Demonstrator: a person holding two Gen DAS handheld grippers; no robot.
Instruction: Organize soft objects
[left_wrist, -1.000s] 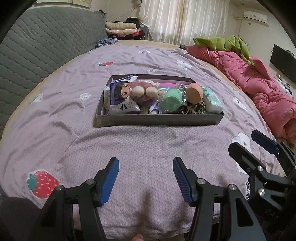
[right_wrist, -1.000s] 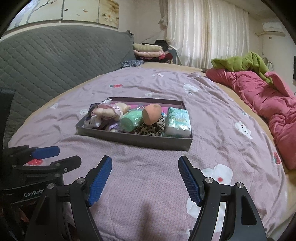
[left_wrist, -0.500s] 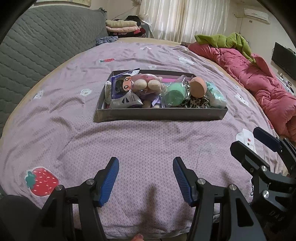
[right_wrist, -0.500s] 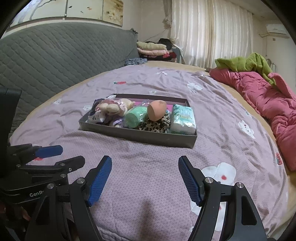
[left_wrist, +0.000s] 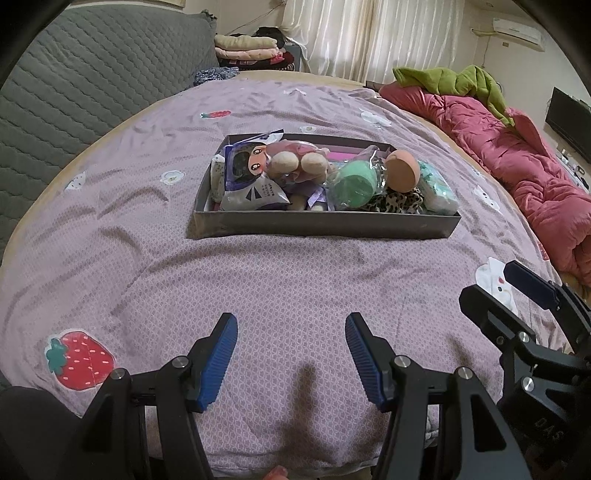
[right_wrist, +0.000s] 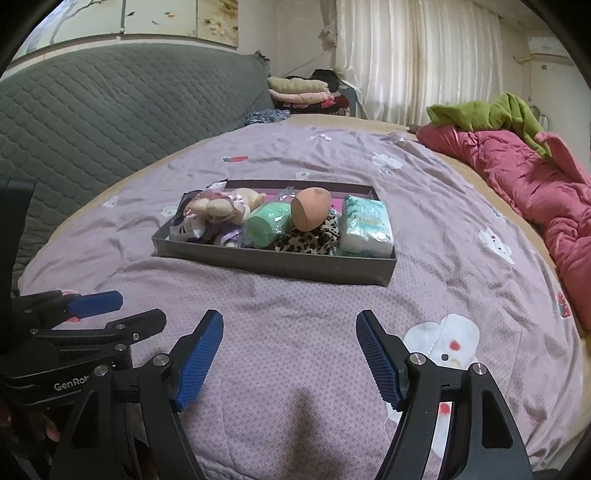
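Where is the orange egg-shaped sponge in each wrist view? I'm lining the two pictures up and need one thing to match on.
Left wrist view: the orange egg-shaped sponge sits right of centre, in the right half of the gray tray.
Right wrist view: the sponge sits just above centre, in the tray.
Shared landmark: the leopard-print fabric directly beneath it, with the mint-green roll at its left.

Soft daylight through curtains (right_wrist: 413, 59), sharp focus, fisheye-bent edges, dark corners
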